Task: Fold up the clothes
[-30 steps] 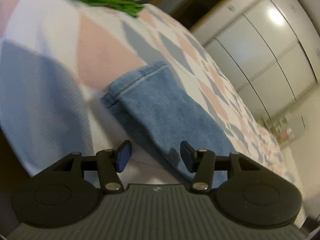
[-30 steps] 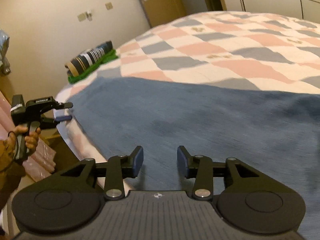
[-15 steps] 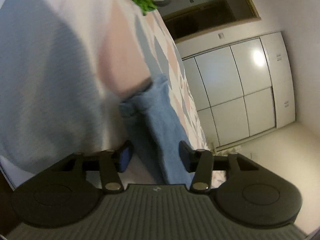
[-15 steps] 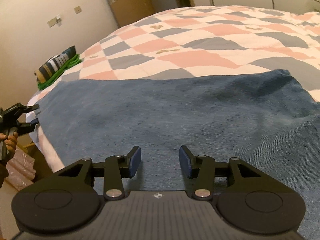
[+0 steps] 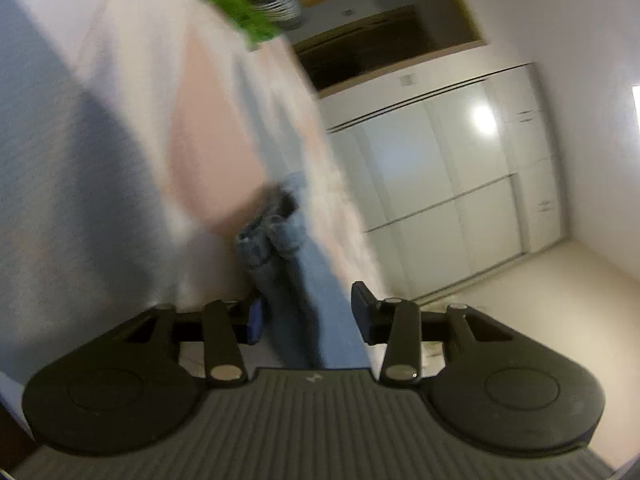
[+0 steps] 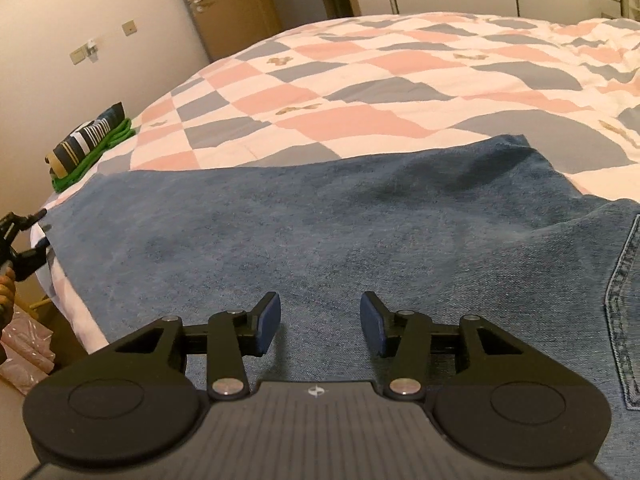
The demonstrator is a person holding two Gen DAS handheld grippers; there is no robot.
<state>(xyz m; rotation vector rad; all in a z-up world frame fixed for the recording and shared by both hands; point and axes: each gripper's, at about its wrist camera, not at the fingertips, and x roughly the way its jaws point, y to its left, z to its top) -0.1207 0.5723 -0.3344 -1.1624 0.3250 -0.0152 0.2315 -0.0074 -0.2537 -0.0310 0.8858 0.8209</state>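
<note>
Nearest the right wrist camera, the right claw (image 6: pixel 319 322) hangs just above the jeans (image 6: pixel 304 236) with its blue pads apart and nothing between them. A stitched back pocket shows at the lower right, so this claw sits over the seat end. The jeans lie flat on the bed (image 6: pixel 400 92), their long axis running leftward from this claw to the leg hems at the bed's corner.

At that far end the left claw (image 5: pixel 306 316) looks along the cloth — its pads are apart too, and the hem end of the leg (image 5: pixel 280 232) lies between and just ahead of them, though the blur hides whether a pad touches the denim. From the right wrist view this claw appears at the left edge, right at the hem corner.

So each claw has one end: left nearer the hems, right nearer the waist. A crosswise fold would likely bring one end along that axis towards the other — though the flat layer could itself be legs already laid together.

Beyond the hems, a folded striped and green pile (image 6: pixel 90 140) rests at the bed's far corner.
</note>
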